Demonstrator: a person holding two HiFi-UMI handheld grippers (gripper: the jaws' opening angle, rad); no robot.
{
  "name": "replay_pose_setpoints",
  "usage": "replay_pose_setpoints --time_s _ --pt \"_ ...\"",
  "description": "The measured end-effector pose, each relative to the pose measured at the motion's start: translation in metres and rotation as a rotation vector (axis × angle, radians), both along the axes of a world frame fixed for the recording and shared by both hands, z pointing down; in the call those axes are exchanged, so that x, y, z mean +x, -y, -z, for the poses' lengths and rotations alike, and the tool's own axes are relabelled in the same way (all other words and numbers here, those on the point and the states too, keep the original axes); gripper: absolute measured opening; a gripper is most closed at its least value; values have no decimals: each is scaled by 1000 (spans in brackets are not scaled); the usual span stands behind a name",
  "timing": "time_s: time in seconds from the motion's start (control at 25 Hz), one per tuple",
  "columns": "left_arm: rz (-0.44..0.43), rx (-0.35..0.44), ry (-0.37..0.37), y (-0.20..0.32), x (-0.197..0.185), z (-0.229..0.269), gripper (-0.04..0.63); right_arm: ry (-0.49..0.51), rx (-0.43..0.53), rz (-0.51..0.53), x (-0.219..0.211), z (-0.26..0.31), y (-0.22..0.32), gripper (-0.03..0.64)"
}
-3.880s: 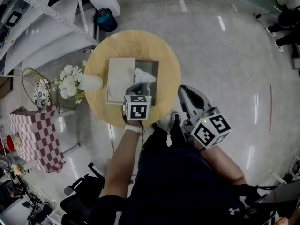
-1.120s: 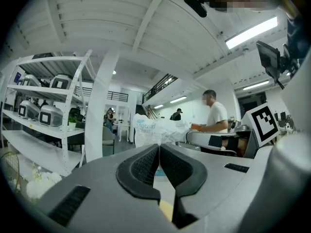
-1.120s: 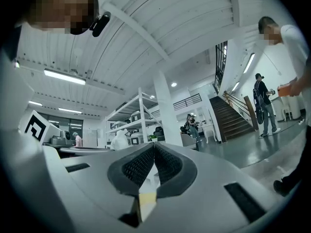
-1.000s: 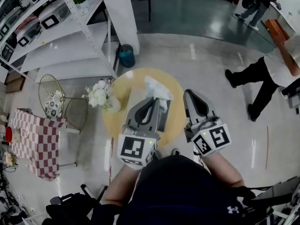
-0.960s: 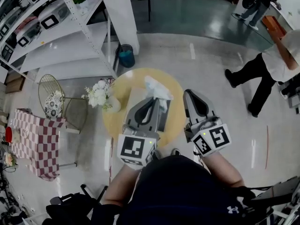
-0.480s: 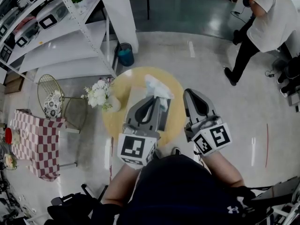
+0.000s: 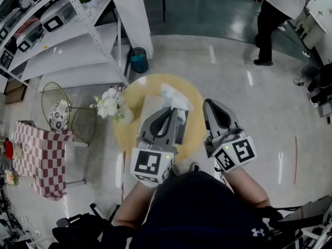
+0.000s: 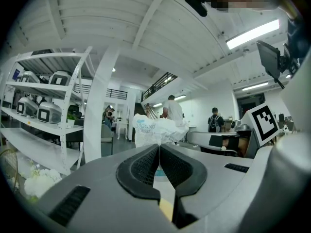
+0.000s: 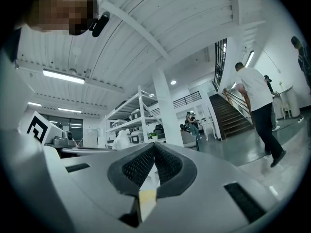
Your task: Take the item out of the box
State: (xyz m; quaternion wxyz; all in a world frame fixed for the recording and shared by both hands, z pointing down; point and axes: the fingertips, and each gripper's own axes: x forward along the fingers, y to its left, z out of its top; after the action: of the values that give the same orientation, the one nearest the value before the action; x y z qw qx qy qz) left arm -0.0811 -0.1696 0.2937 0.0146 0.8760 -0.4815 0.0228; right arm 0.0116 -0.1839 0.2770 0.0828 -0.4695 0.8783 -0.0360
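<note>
My left gripper [image 7: 171, 109] is raised above the round wooden table [image 7: 129, 130] and is shut on a crumpled white packet [image 7: 176, 98] with blue print. In the left gripper view the packet [image 8: 158, 130] sticks up from the closed tips of the left gripper [image 8: 159, 146]. The box [image 7: 147, 108] lies on the table below, mostly hidden by that gripper. My right gripper [image 7: 211, 104] hangs beside the table's right edge, shut with nothing in it. In the right gripper view its jaws [image 9: 154, 144] meet, with the white packet [image 9: 120, 140] off to the left.
A vase of white flowers [image 7: 111, 105] stands at the table's left edge. White shelving [image 7: 72, 30] and a blue bin [image 7: 139, 61] are behind it, a wire chair [image 7: 58, 113] and a checkered stool [image 7: 39, 154] to the left. A person [image 7: 280, 14] stands far right.
Since the oldest frame my left gripper has lifted the white packet up out of the box. Over the last second both grippers stay still; the person in the background walks away to the upper right.
</note>
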Motion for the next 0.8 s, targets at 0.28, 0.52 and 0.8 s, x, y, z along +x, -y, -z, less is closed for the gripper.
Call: replay_pose_setpoints --time_s 0.28,0.52,0.8 --pt "0 1 3 -2 0 1 23 -6 -5 2 0 -1 -2 12" --pt "-7 1 2 -2 1 3 23 -2 -19 6 -1 -1 -3 12" --pt "-10 1 0 -3 1 3 23 -8 -23 8 -3 -2 -5 12"
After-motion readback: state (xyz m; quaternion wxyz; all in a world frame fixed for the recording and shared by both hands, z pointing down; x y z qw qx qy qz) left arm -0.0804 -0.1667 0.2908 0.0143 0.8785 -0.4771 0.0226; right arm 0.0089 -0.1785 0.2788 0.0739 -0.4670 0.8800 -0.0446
